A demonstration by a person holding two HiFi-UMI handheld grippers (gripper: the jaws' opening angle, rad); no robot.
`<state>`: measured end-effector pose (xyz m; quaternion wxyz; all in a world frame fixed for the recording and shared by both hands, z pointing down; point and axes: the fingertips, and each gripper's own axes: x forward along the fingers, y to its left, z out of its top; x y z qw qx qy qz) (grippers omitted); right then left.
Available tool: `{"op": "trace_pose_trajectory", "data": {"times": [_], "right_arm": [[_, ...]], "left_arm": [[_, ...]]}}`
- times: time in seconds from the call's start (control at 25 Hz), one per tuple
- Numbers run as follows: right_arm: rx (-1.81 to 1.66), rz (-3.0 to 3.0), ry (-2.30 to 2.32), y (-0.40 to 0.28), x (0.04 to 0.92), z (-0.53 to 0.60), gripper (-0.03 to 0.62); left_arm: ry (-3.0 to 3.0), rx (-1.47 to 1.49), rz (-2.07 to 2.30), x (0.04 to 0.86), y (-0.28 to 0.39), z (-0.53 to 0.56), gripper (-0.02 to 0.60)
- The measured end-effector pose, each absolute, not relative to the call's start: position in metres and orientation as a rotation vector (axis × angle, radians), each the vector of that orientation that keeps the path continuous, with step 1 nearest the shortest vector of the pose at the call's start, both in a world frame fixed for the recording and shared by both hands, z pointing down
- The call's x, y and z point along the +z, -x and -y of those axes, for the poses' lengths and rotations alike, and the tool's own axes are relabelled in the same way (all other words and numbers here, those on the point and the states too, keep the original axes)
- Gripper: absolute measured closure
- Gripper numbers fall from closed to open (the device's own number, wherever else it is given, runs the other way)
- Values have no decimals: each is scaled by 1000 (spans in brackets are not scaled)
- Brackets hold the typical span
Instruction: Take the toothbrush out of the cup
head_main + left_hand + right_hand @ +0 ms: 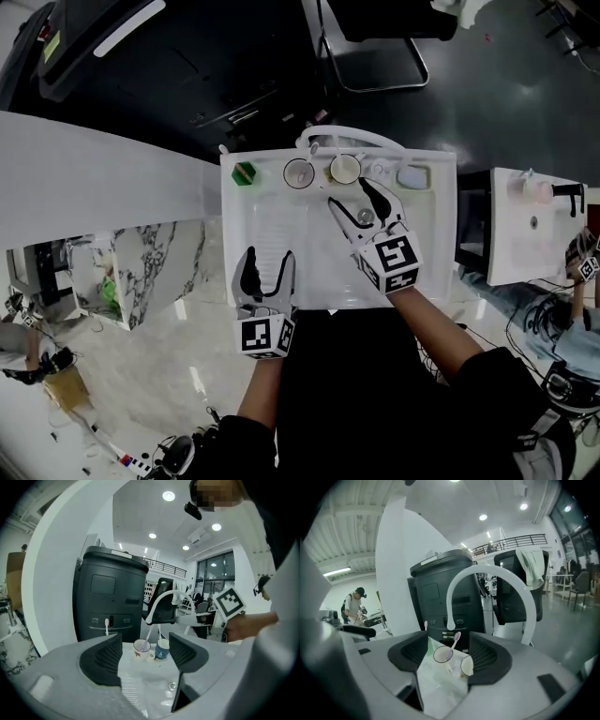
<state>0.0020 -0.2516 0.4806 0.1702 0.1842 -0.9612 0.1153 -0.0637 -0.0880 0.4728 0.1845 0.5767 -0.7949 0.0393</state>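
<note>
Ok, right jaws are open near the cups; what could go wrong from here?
The right gripper could bump the blue cup, which stands close beside the white cup. Pulling the slanted pale pink toothbrush sideways may tip that cup. Lifting could strike the arched white faucet behind them.

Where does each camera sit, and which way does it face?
Head view: on the person's head, steeply down onto the sink; forearms, left gripper and right gripper show.
Left gripper view: on that gripper, facing the toothbrush cup and blue cup; open jaws and right hand show.
Right gripper view: on that gripper, facing the toothbrush; open jaws show.
All share that cup.
</note>
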Motion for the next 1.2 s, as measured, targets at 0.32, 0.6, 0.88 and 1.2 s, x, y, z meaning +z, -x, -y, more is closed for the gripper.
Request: {"op": "trace_pose_trajectory", "data": {"times": [0.32, 0.6, 0.88, 1.2], "right_arm": [[296, 2602, -667, 31, 503, 291, 326], [284, 2449, -680, 46, 542, 315, 327], [275, 2366, -705, 59, 564, 334, 354], [282, 2252, -684, 65, 586, 340, 396]], "left_arm": [[-1725, 90, 2162, 478, 73, 102, 282], [-1750, 43, 2122, 482, 87, 113, 282], [-1754, -8, 2093, 491, 97, 113, 282], [-1739, -28, 2088, 501, 115, 106, 282]]}}
